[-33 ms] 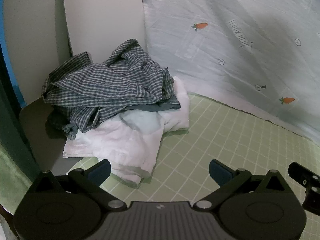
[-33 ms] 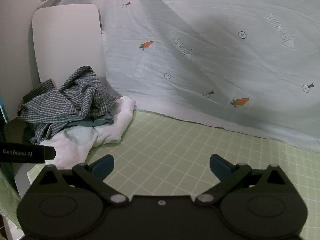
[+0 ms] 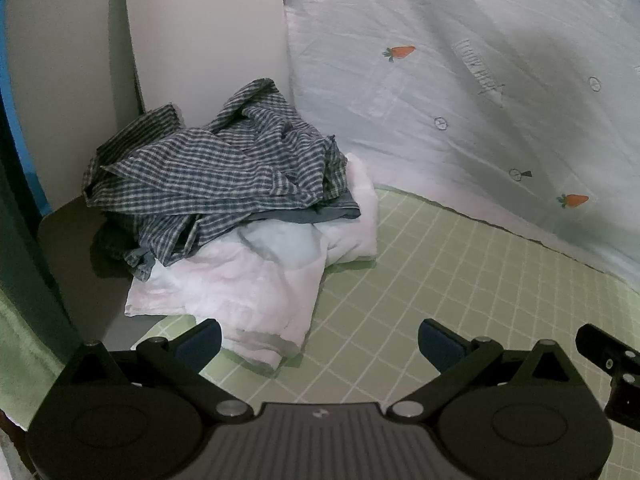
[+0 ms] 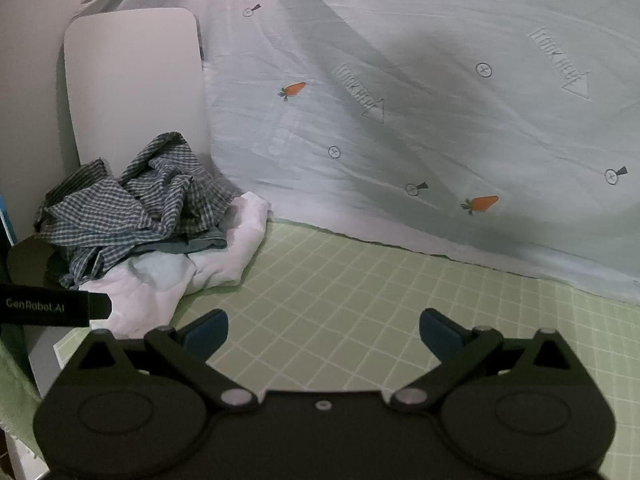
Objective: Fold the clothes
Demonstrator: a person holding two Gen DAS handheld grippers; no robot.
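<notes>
A crumpled blue-and-white checked shirt (image 3: 208, 176) lies on top of a pile of clothes at the left. Under it lie a white garment (image 3: 240, 292) and a pale blue one. The pile also shows in the right wrist view, with the checked shirt (image 4: 132, 208) above the white garment (image 4: 224, 256). My left gripper (image 3: 320, 344) is open and empty, just in front of the white garment's near edge. My right gripper (image 4: 324, 332) is open and empty over the green checked mat (image 4: 360, 300), to the right of the pile.
A pale sheet with carrot prints (image 4: 440, 120) hangs behind the mat. A white rounded board (image 4: 136, 88) stands behind the pile, which rests partly on a grey seat (image 3: 68, 248). The left gripper's body (image 4: 52, 304) shows at the left edge of the right wrist view.
</notes>
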